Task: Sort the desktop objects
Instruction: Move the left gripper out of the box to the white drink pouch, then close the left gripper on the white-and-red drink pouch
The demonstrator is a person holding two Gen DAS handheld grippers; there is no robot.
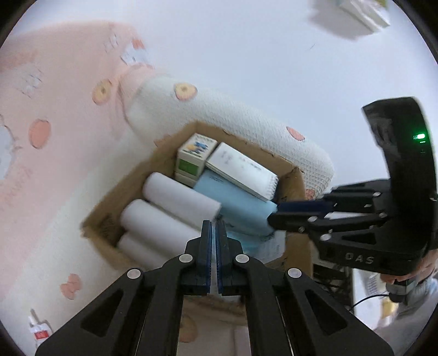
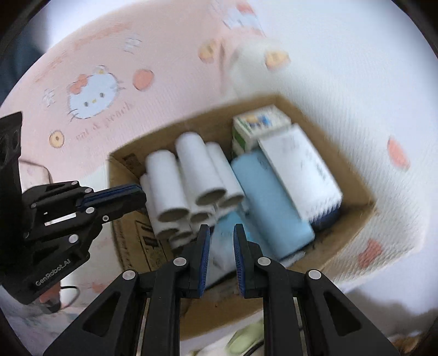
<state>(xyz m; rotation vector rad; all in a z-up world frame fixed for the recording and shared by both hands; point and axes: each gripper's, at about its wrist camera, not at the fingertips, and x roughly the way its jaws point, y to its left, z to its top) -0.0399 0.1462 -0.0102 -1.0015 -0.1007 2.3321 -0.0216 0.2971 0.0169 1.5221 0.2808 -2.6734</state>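
Note:
An open cardboard box (image 1: 191,127) (image 2: 273,98) holds several white rolls (image 1: 175,200) (image 2: 191,169), a light blue pack (image 1: 241,208) (image 2: 271,197), a white spiral notebook (image 1: 241,169) (image 2: 301,169) and a small printed carton (image 1: 194,153) (image 2: 260,120). My left gripper (image 1: 215,223) (image 2: 142,195) hangs shut and empty above the box's near-left side, by the rolls. My right gripper (image 2: 221,228) (image 1: 272,216) is shut with a narrow gap and nothing gripped. Its tips hover over the blue pack at the box's near-right side.
The box rests on a pink cartoon-cat blanket (image 2: 90,95) (image 1: 54,109) beside a white knitted cushion (image 1: 246,115) (image 2: 383,137). A white object (image 1: 356,16) lies far back right. A small red-and-white tube (image 1: 38,331) lies near left. A hand (image 1: 394,276) holds the right gripper.

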